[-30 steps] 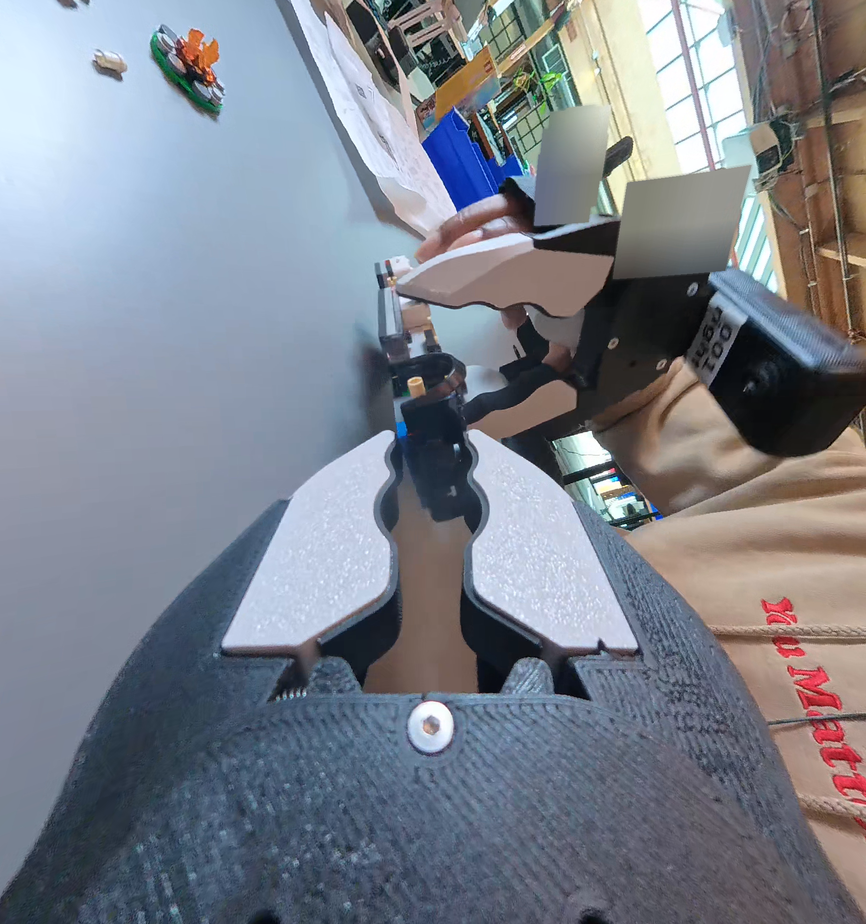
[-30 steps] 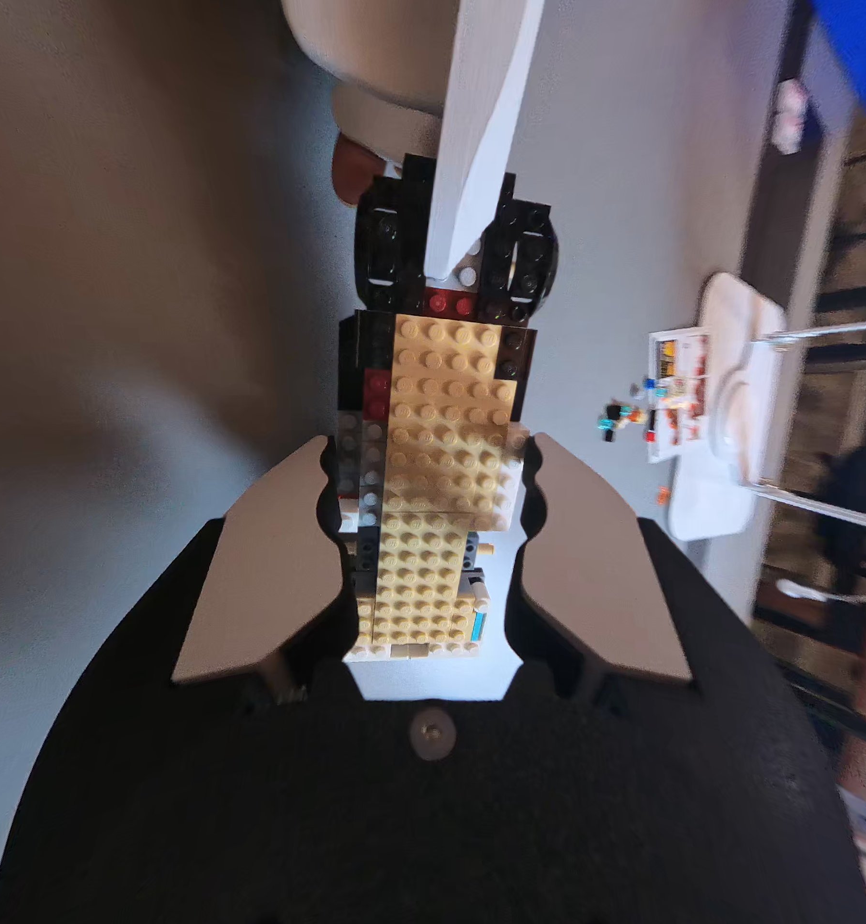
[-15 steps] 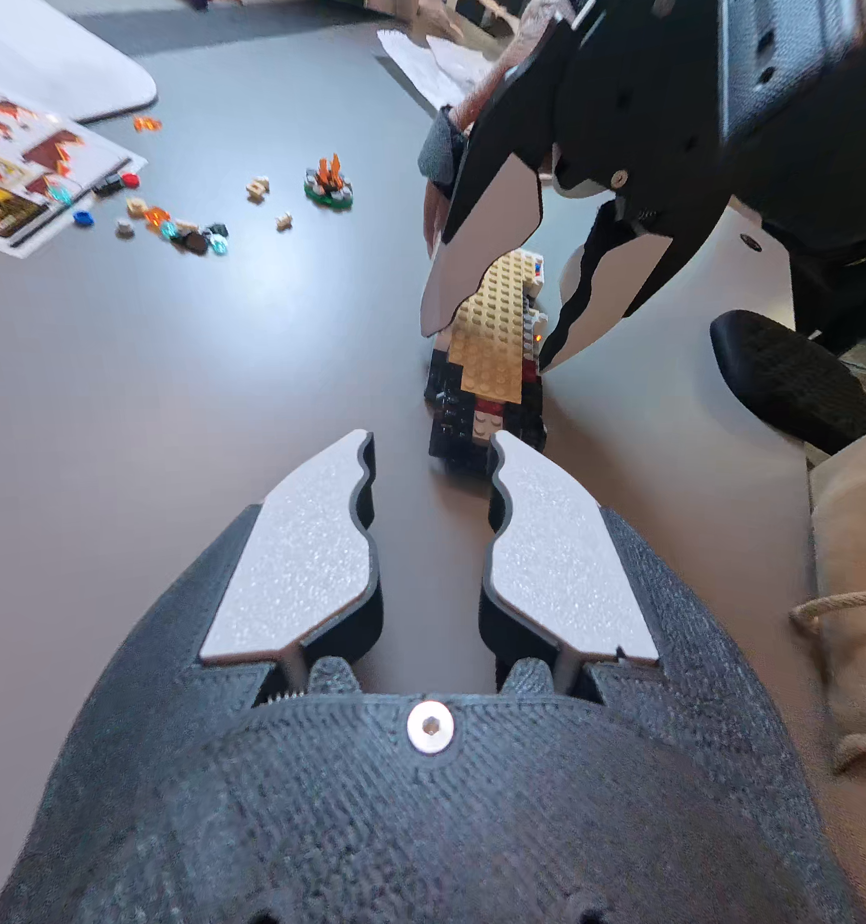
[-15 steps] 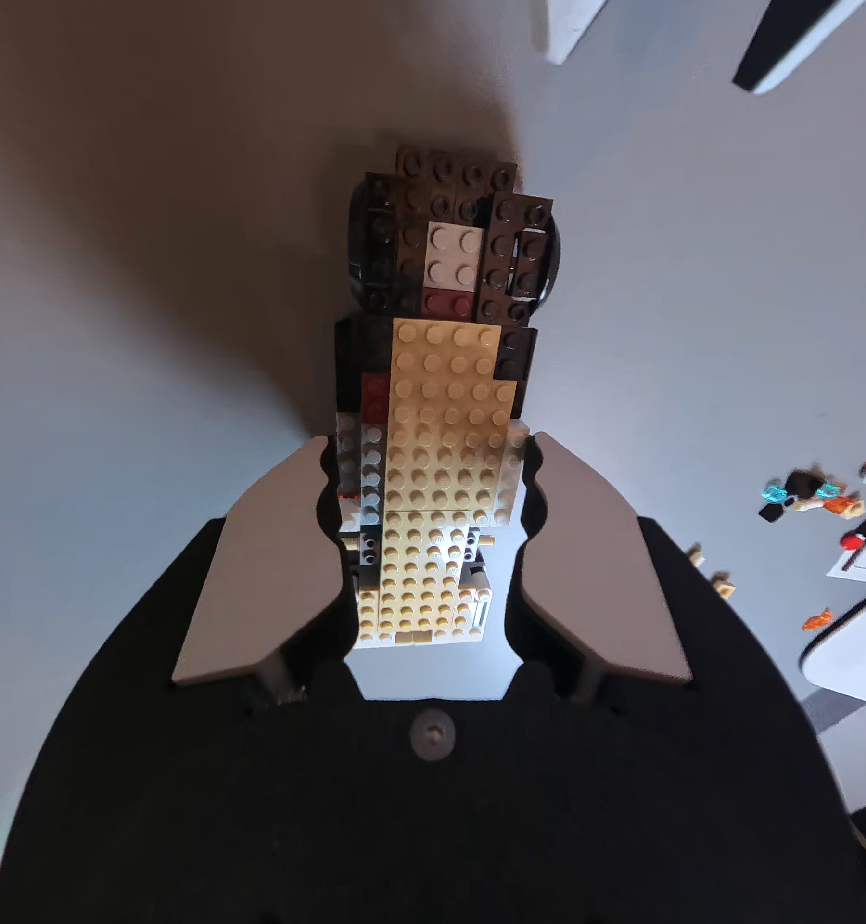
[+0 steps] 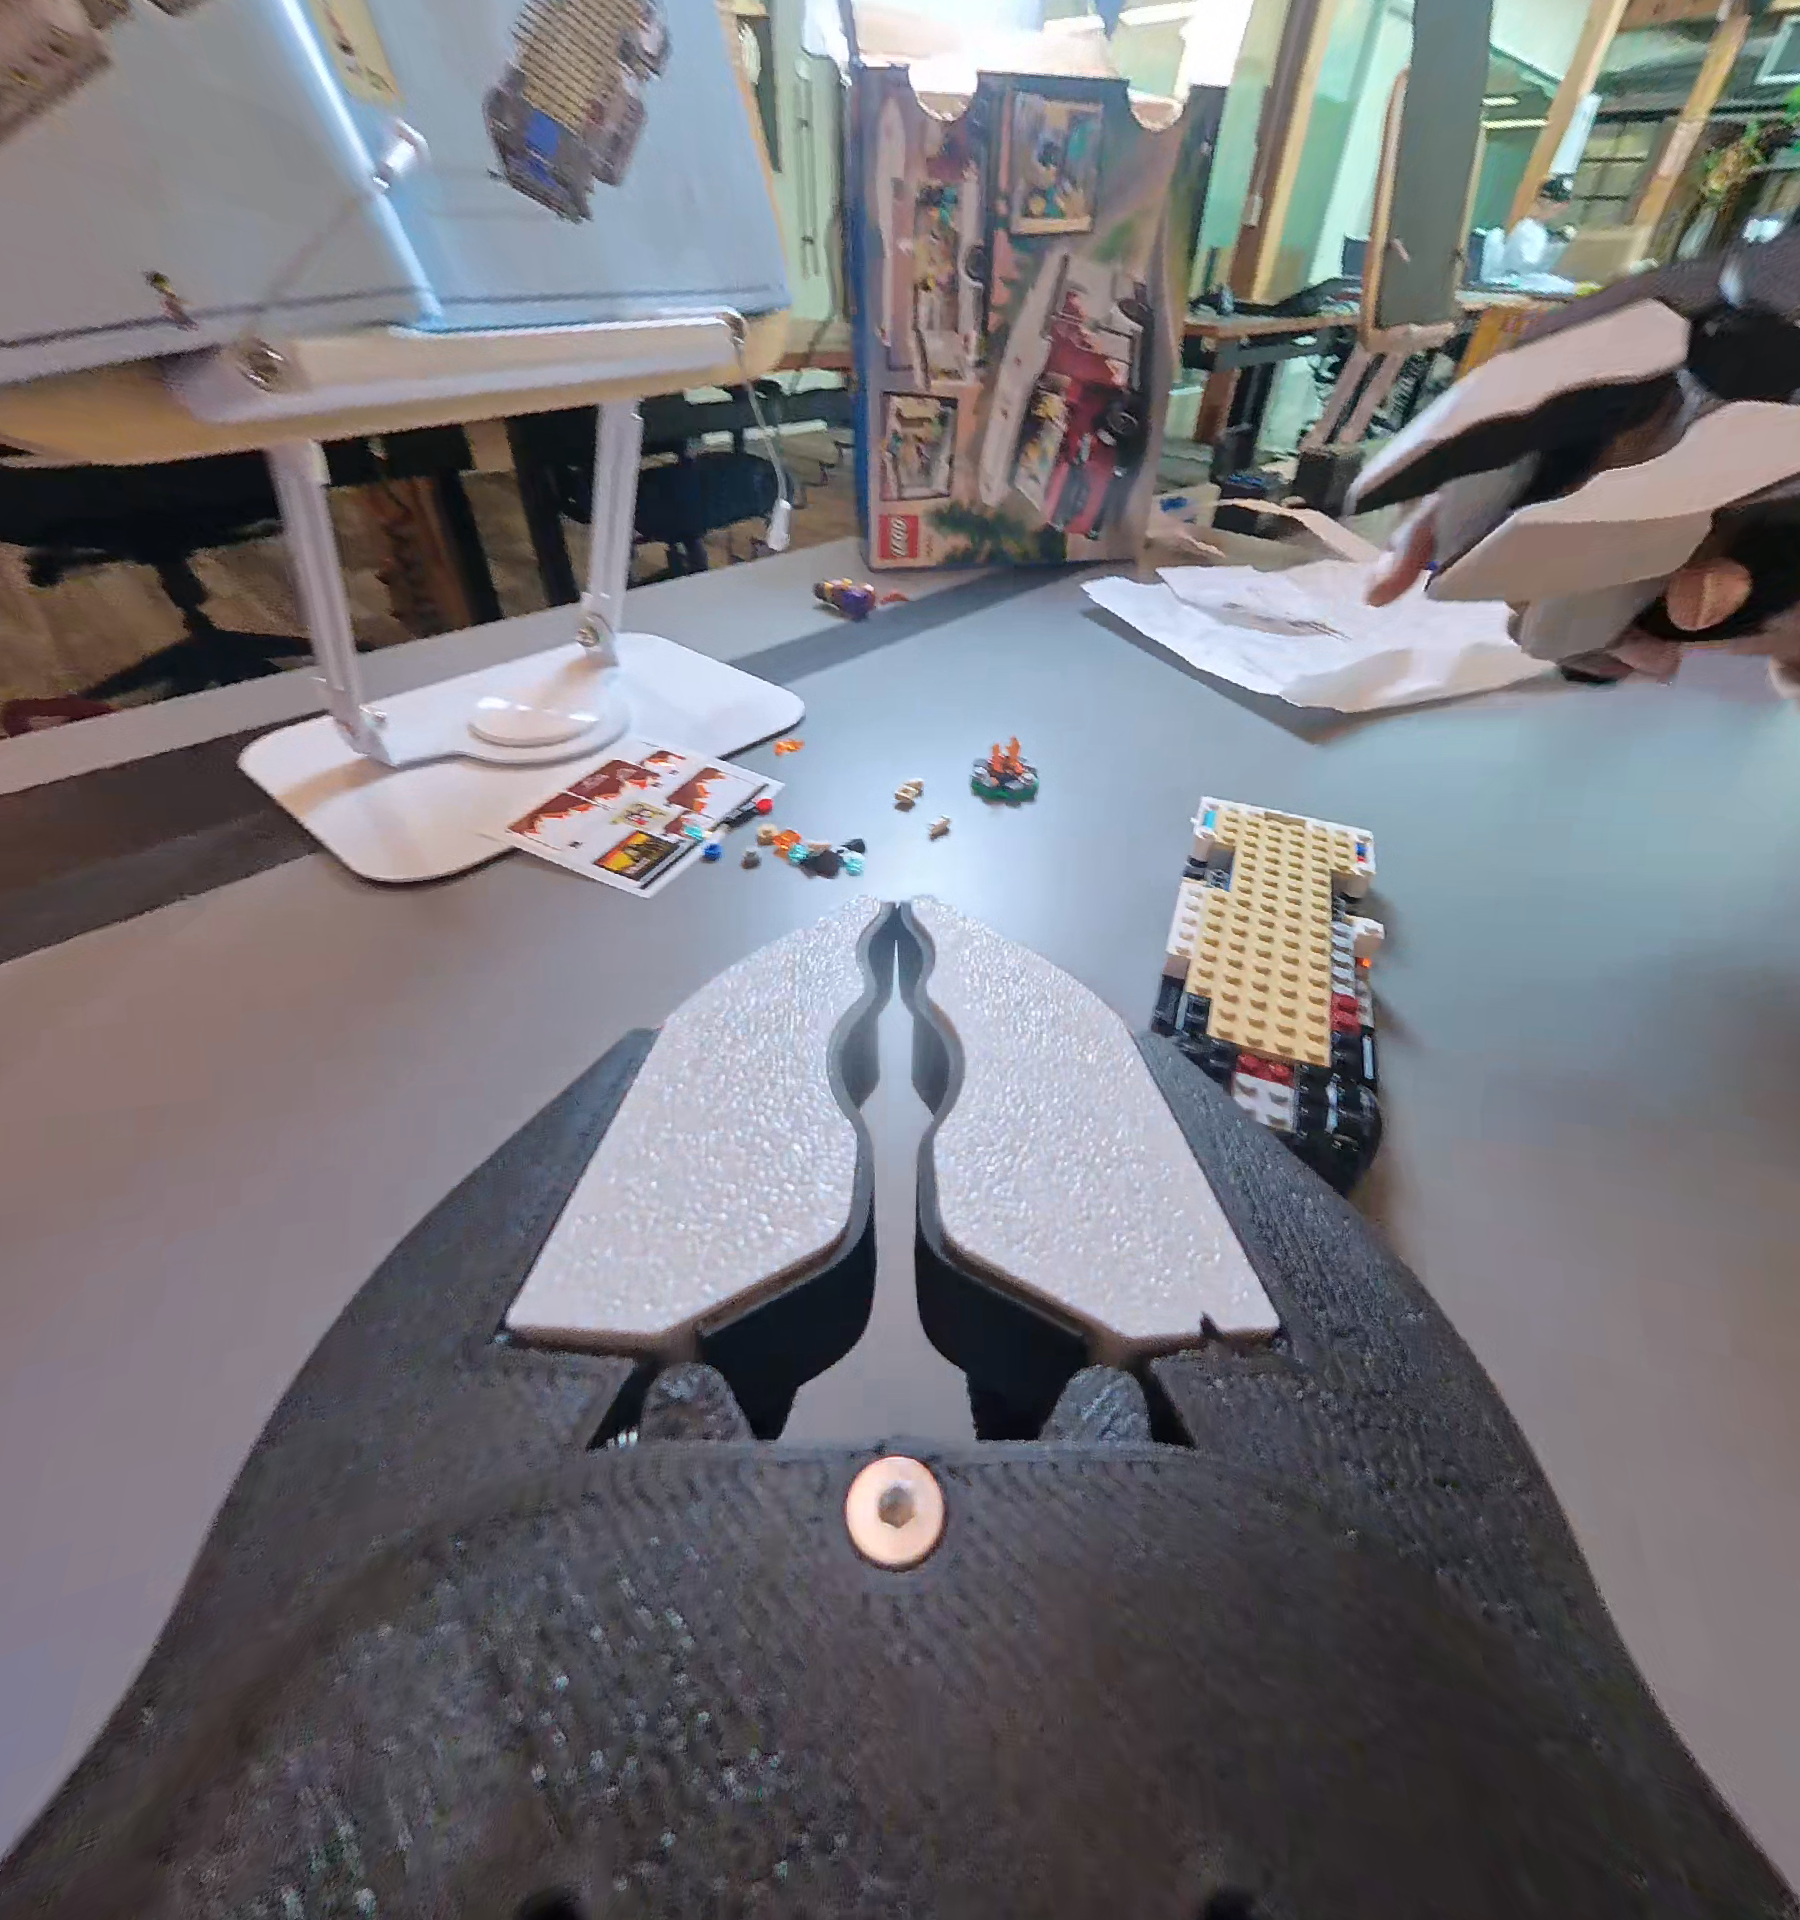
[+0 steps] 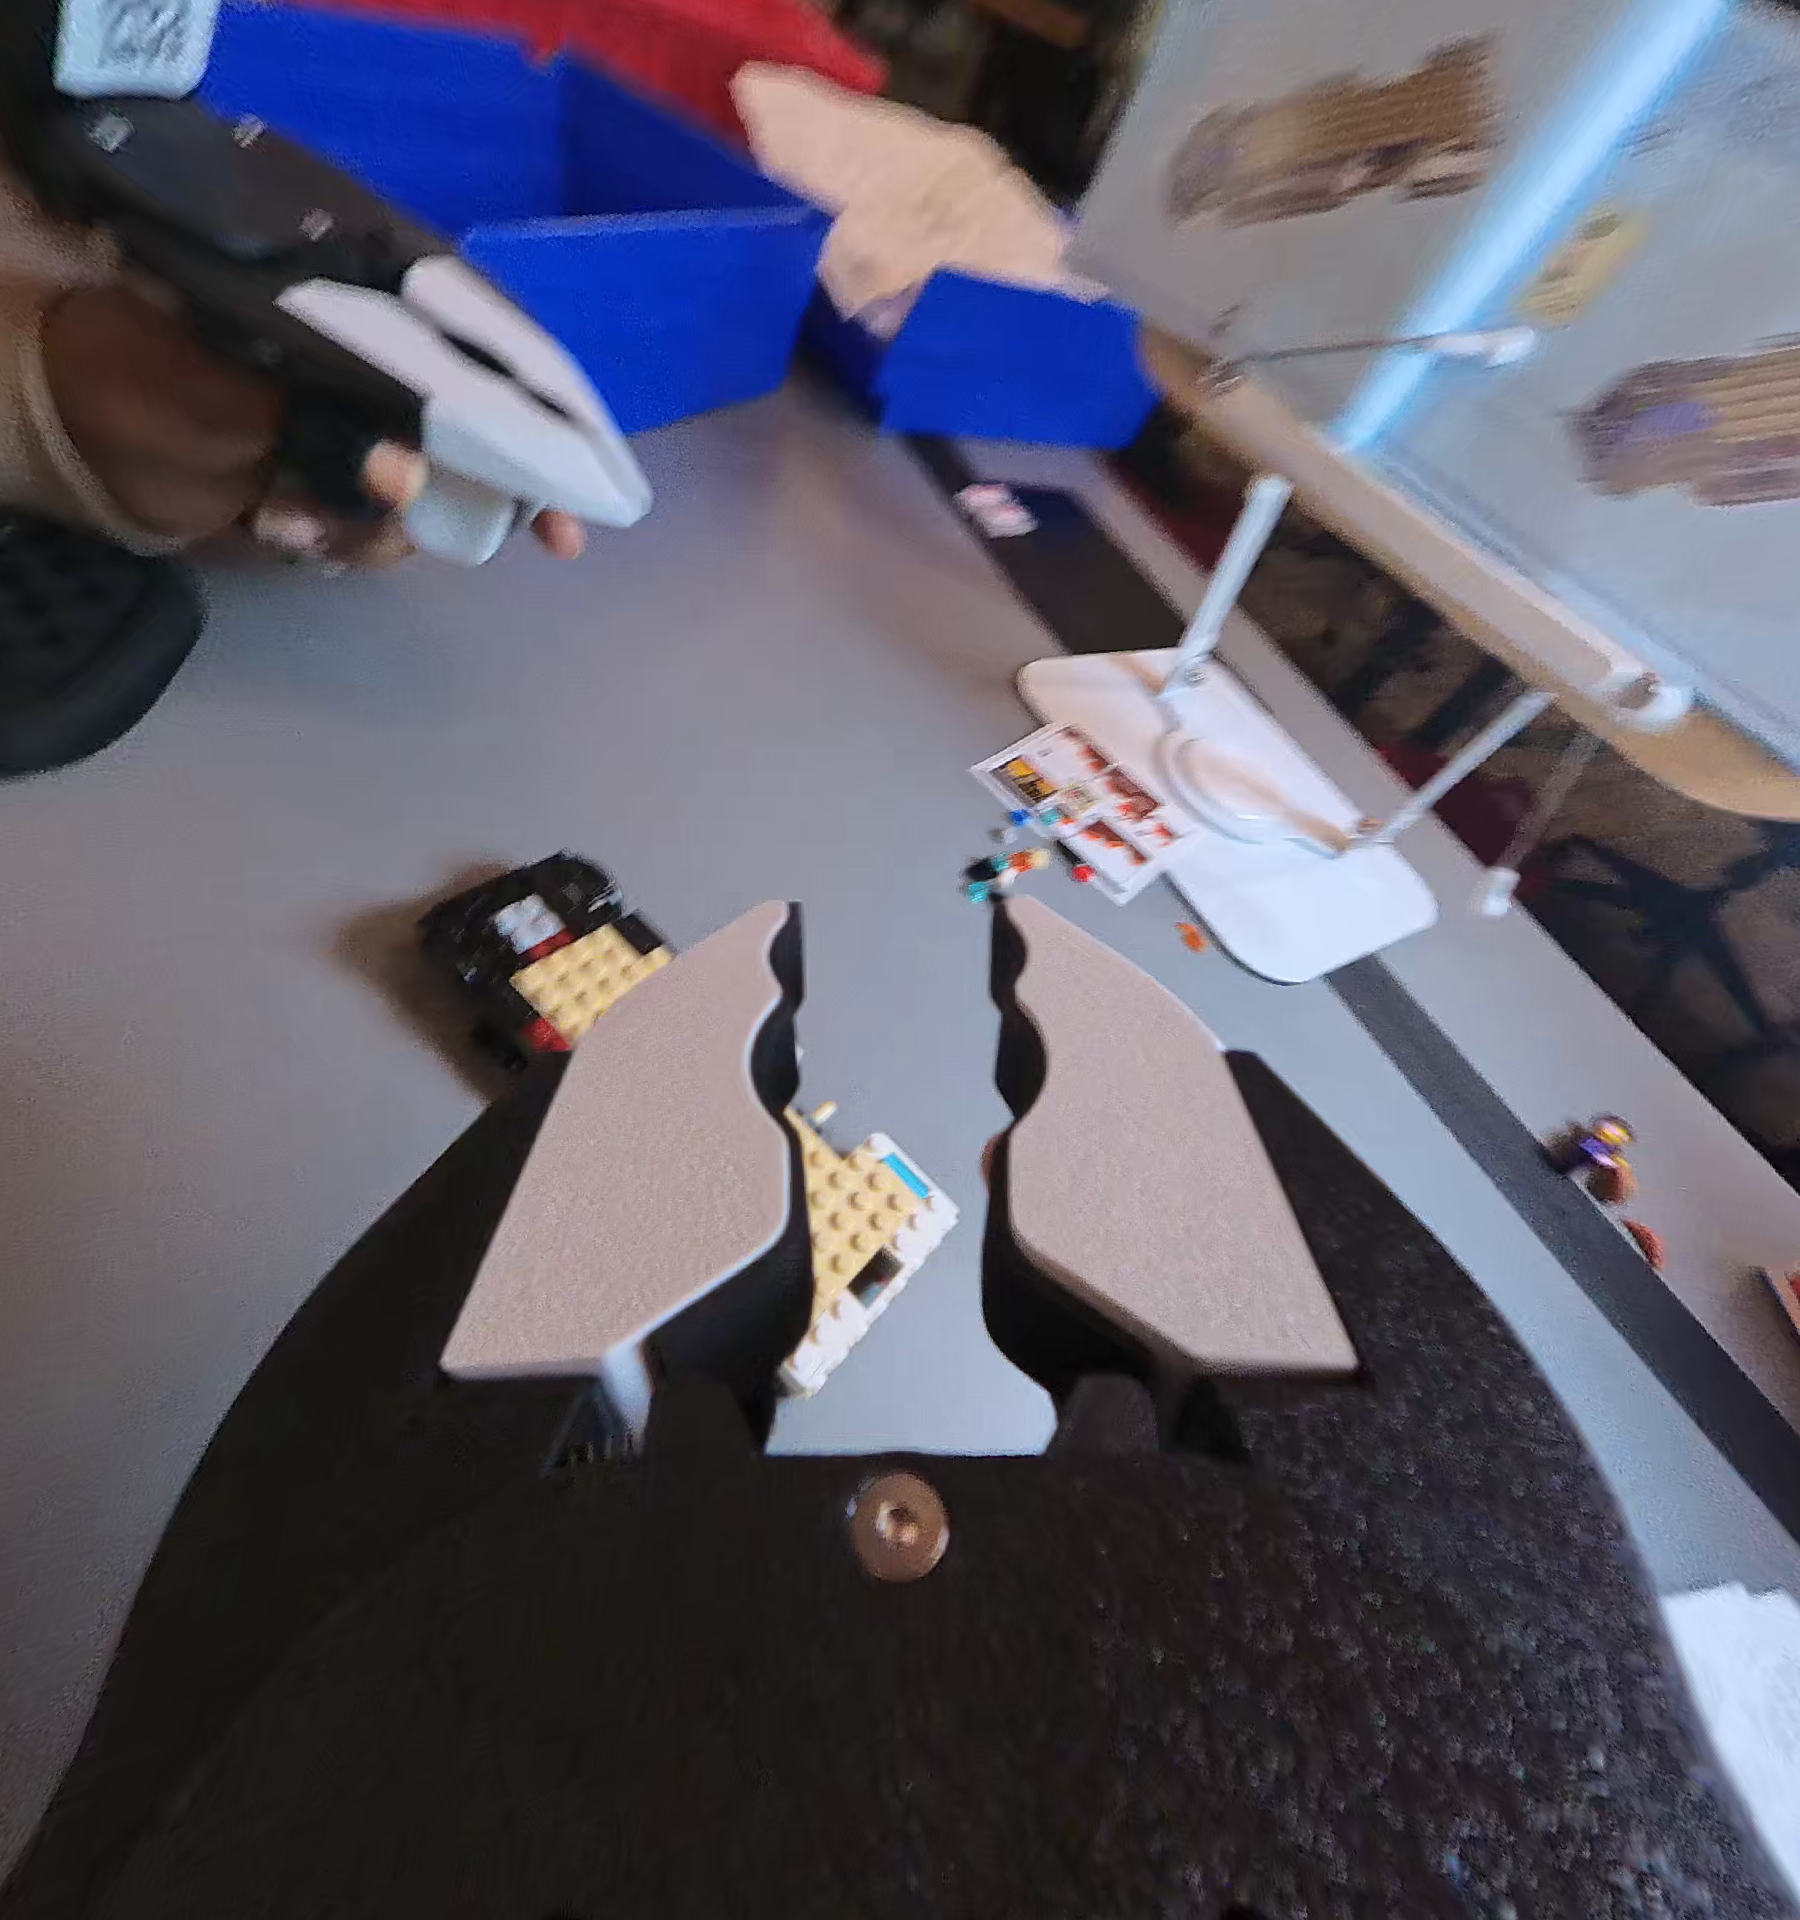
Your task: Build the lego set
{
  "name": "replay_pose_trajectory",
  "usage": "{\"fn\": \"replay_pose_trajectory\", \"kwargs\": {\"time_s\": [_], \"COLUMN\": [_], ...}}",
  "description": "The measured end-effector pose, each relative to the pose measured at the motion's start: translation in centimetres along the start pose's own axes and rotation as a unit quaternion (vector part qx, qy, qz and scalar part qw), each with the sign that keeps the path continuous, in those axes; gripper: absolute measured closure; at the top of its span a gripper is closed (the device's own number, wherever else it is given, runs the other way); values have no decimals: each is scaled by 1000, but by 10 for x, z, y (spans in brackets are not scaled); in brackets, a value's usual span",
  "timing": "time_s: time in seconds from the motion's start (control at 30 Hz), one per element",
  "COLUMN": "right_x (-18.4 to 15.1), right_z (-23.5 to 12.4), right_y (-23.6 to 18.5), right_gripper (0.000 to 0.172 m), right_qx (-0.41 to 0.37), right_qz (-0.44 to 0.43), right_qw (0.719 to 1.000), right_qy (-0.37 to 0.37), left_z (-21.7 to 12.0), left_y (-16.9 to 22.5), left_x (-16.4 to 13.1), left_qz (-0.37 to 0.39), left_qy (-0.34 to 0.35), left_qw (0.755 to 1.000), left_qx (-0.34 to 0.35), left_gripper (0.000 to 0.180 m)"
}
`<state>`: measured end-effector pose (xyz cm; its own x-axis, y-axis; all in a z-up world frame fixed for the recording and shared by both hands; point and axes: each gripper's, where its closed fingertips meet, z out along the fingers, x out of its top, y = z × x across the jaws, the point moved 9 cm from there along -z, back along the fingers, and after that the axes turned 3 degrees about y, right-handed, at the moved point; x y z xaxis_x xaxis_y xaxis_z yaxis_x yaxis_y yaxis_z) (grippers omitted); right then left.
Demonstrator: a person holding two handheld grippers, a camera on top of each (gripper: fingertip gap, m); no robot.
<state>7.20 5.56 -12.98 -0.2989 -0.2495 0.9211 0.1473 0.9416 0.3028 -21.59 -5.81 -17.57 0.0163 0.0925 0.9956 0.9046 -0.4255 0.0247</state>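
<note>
Tan-topped black brick model [image 5: 1273, 977] lies flat on grey table [image 5: 356, 1039].

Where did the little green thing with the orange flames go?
The little green piece with orange flames sits on the grey table, in the left wrist view ahead of the shut left gripper, between the scattered small pieces and the brick model.

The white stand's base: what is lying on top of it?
On the white stand's base lies one corner of a picture sheet. The stand's legs rise from it. The base's underside is hidden.
</note>
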Motion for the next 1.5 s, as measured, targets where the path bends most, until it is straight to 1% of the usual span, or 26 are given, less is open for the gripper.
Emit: {"fn": "replay_pose_trajectory", "kwargs": {"time_s": [0.1,0.13,0.23,0.3,0.37,0.47,0.53,0.63,0.83,0.97,1.03,1.13,1.23,1.43,1.5], "right_x": [-10,-13,-23,-30,-36,-44,-48,-47,-26,-6,7,29,48,67,72], "right_z": [-10,-12,-15,-16,-16,-13,-12,-7,9,28,40,61,83,129,144], "right_y": [8,11,20,25,28,31,32,35,41,51,58,69,82,112,122], "right_gripper": [170,172,172,172,172,172,172,172,172,172,172,172,172,172,172], "right_qx": [-83,-97,-117,-122,-132,-140,-143,-140,-123,-123,-122,-129,-136,-184,-189], "right_qz": [44,56,88,112,116,120,120,115,94,75,71,48,43,23,15], "right_qw": [993,990,981,978,975,973,972,973,975,976,974,972,969,961,961], "right_qy": [73,91,124,130,134,137,141,144,158,166,177,192,201,206,203], "left_z": [-4,-6,-10,-13,-15,-17,-17,-17,-13,-13,-14,-14,-14,-10,-9], "left_y": [-10,-13,-20,-25,-28,-33,-36,-39,-34,-32,-32,-33,-32,-32,-33], "left_x": [1,1,2,3,4,5,5,3,-4,-3,-2,-2,-2,-7,-8], "left_qz": [8,6,20,40,51,43,33,37,64,61,51,38,43,42,40], "left_qy": [21,27,45,54,62,77,75,74,45,48,58,56,51,38,36], "left_qw": [999,998,994,990,987,986,987,988,991,991,992,993,992,993,994], "left_qx": [49,61,97,121,137,142,136,130,110,107,103,101,105,100,98], "left_gripper": [180,180,180,180,180,180,180,180,180,176,180,180,180,180,180]}}
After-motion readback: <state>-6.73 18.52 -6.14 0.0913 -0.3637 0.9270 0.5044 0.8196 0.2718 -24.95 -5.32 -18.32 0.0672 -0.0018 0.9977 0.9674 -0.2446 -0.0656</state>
